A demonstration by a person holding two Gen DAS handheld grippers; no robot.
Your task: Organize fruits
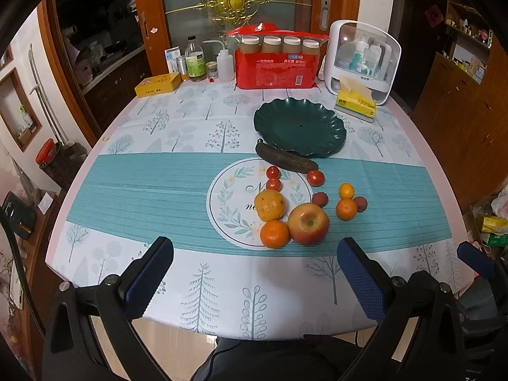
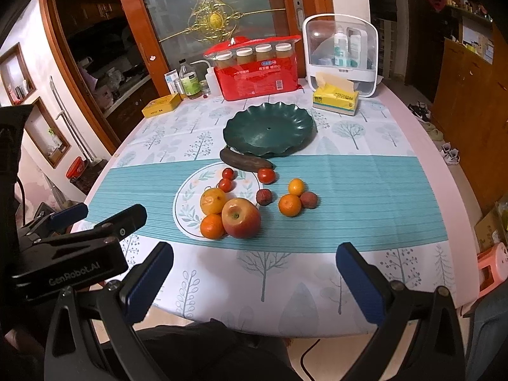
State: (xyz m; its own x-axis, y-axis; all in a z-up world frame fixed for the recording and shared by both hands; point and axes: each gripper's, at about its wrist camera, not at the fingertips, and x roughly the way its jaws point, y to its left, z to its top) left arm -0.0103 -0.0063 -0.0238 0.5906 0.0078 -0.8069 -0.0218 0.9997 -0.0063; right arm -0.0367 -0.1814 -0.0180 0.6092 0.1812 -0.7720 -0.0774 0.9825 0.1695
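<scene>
A dark green scalloped plate [image 1: 300,127] [image 2: 270,130] stands empty at mid-table. In front of it lies a blackened banana [image 1: 285,157] [image 2: 246,159]. Nearer me sit a red-yellow apple [image 1: 308,223] [image 2: 240,217], a yellow orange [image 1: 270,204] [image 2: 213,201], tangerines [image 1: 274,234] [image 2: 290,204], small tomatoes [image 1: 316,177] [image 2: 266,175] and dark red lychees [image 1: 319,199] [image 2: 308,200]. My left gripper [image 1: 254,281] hovers open near the table's front edge, short of the fruit. My right gripper [image 2: 254,282] is open too, holding nothing, with the left gripper's body [image 2: 63,254] to its left.
Along the far edge stand a red package [image 1: 276,70] topped with jars, a white storage box [image 1: 363,60], a yellow tissue pack [image 1: 355,103], bottles [image 1: 195,60] and a yellow tin [image 1: 157,84]. A pink stool [image 2: 493,266] stands on the floor at right.
</scene>
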